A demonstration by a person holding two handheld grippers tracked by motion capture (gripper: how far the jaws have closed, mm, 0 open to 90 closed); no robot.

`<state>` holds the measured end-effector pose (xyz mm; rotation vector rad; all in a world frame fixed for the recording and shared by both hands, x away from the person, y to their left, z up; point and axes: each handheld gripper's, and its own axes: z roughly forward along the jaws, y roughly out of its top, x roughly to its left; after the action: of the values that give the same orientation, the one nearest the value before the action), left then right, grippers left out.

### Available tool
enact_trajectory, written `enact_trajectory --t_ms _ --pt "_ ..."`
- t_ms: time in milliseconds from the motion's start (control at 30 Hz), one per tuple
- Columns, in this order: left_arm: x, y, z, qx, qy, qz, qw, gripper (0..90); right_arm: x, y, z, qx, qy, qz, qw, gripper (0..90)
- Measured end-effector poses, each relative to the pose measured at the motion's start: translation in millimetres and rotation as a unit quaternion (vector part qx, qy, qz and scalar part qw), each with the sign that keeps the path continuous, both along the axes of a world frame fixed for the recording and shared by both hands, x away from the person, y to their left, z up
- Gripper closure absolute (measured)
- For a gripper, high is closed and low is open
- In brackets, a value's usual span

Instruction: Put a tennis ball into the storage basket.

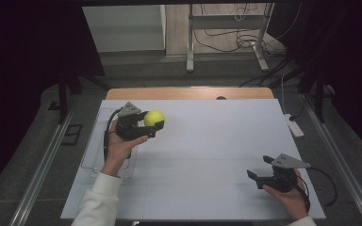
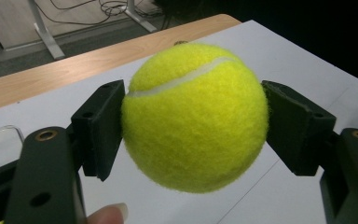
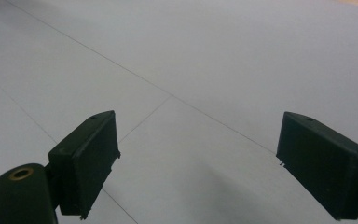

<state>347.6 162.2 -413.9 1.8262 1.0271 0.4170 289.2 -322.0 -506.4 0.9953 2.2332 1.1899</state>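
A yellow tennis ball (image 1: 154,117) hangs above the white table (image 1: 207,141) at its far left, clamped in my left gripper (image 1: 153,120). In the left gripper view both black pads (image 2: 100,128) press against the sides of the ball (image 2: 195,116), so the left gripper (image 2: 195,122) is shut on it. A fingertip shows at that view's bottom edge. My right gripper (image 1: 260,167) rests low near the table's front right corner, held in a hand. Seen from the right gripper view, its jaws stand wide apart over bare white tabletop, and the right gripper (image 3: 200,161) is open with nothing between them.
A clear plastic tray (image 1: 96,141) lies flat at the table's left edge, under the left forearm. A wooden strip (image 1: 188,92) runs along the far edge. A white power strip (image 1: 294,126) sits just off the right side. Cables and metal stand legs (image 1: 226,37) lie on the floor beyond.
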Motion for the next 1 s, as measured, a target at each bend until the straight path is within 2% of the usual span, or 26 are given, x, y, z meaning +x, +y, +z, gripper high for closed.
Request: enact_trajectory --t_ms 300,567,700,867,1000 --pt "-0.7 7.9 0.8 0.001 0.0 0.014 0.9999 26.9 0.3 0.2 -0.6 0.001 -0.001 0.001 1.0 12.8" --pt "-2.4 9.0 3.0 -0.005 -0.001 0.012 0.9999 26.8 0.5 0.6 -0.9 0.0 0.001 0.001 1.0 12.8" --pt "-2.8 11.1 2.4 0.0 0.0 0.017 0.9999 26.8 0.3 0.8 -0.8 0.0 0.0 0.001 1.0 12.8" --pt "-3.2 15.0 2.6 -0.006 0.002 0.024 0.9997 26.9 0.7 1.0 -1.3 -0.002 0.001 0.001 1.0 12.8" --pt "-3.8 17.1 3.1 0.001 0.0 0.03 0.9995 26.9 0.8 1.0 -1.2 -0.002 0.001 0.001 1.0 12.8"
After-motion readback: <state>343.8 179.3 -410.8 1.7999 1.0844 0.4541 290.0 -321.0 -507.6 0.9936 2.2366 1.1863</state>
